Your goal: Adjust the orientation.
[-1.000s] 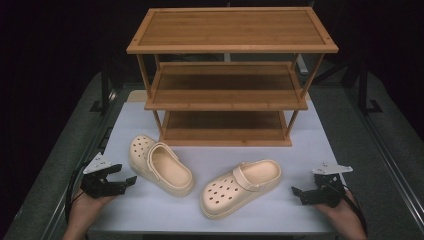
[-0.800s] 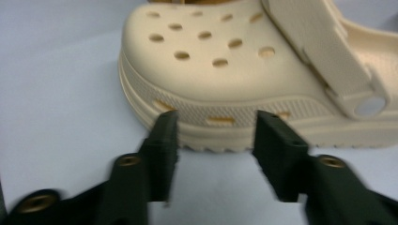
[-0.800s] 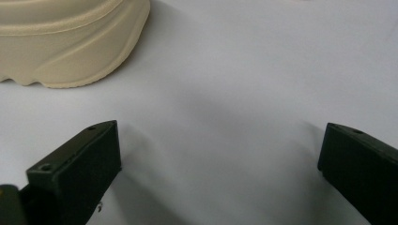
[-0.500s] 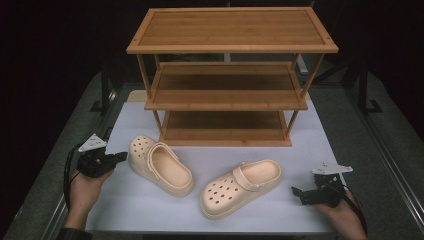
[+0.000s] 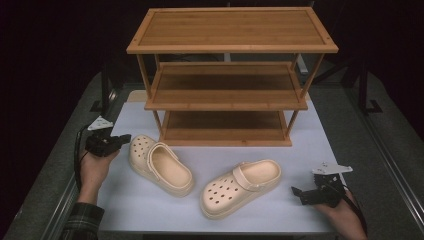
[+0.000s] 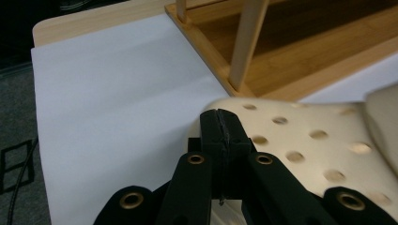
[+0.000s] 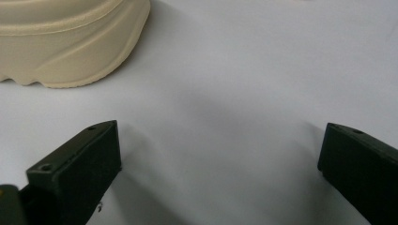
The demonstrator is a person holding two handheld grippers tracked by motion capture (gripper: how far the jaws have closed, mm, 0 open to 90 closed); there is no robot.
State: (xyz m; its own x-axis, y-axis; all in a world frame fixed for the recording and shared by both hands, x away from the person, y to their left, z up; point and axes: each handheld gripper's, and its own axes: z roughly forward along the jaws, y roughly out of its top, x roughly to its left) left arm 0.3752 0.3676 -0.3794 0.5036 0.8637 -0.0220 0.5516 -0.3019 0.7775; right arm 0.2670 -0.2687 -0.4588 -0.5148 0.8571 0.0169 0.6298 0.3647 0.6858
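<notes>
Two cream perforated clogs lie on the white mat (image 5: 320, 145). The left clog (image 5: 162, 165) has its toe pointing to the far left; the right clog (image 5: 240, 187) has its toe pointing to the near left. My left gripper (image 5: 125, 137) is shut with nothing between its jaws, its tip right at the left clog's toe (image 6: 300, 145). In the left gripper view the jaws of that gripper (image 6: 220, 124) meet in front of the holed toe. My right gripper (image 5: 298, 194) rests open on the mat, to the right of the right clog (image 7: 65, 42). Nothing lies between the right gripper's (image 7: 220, 140) jaws.
A three-tier bamboo shoe rack (image 5: 227, 95) stands at the back of the mat, all shelves bare; its bottom shelf and a post (image 6: 244, 47) are just beyond the left clog. Dark grey table surface (image 5: 60, 165) borders the mat on both sides.
My left gripper has moved away from the person toward the rack, up to the left clog's toe, and its jaws have gone from open to shut. The right gripper and both clogs have stayed put.
</notes>
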